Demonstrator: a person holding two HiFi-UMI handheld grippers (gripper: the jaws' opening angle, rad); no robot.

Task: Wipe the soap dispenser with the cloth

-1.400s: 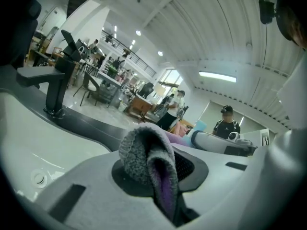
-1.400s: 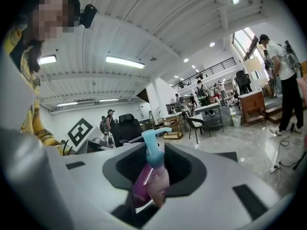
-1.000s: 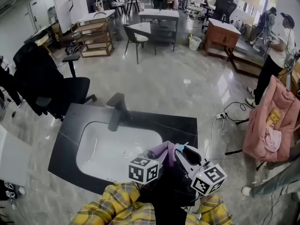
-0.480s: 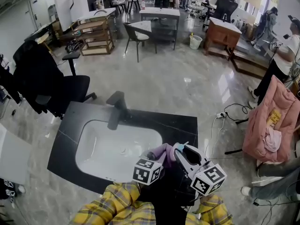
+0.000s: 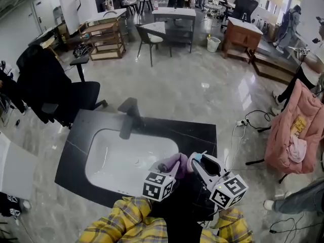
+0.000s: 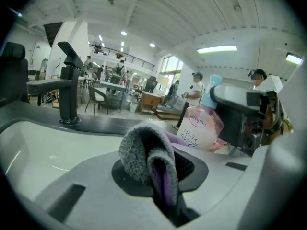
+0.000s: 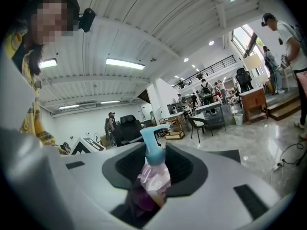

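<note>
Jaws, left: closed on a folded cloth [image 6: 144,150], grey outside and purple inside, which sticks up out of the left gripper [image 6: 160,176].
Jaws, right: clamped on the body of the soap dispenser [image 7: 154,176], a pink see-through bottle. Its light blue pump [image 7: 152,145] rises above the right gripper [image 7: 152,188].
Cloth and dispenser: in the left gripper view the bottle stands upright just right of the cloth, printed label facing the camera. Whether the two touch I cannot tell.
Grippers in the head view: side by side at lower centre of the frame, marker cubes [image 5: 158,185] nearest the person. The cloth is on the left and the blue pump on the right, very close together.
Sleeves [image 5: 126,221]: yellow plaid, at the bottom edge below the grippers.
Sink [image 5: 116,161]: white basin set into a dark surface [image 5: 200,133], left of the grippers and partly beneath them.
Faucet [image 5: 127,118]: black, at the basin's far rim, above and left of the grippers.
Floor [image 5: 182,80]: glossy grey, filling the middle of the frame.
Office chair [image 5: 55,92]: black, at left centre.
Pink jacket [image 5: 296,130]: at the right edge.
</note>
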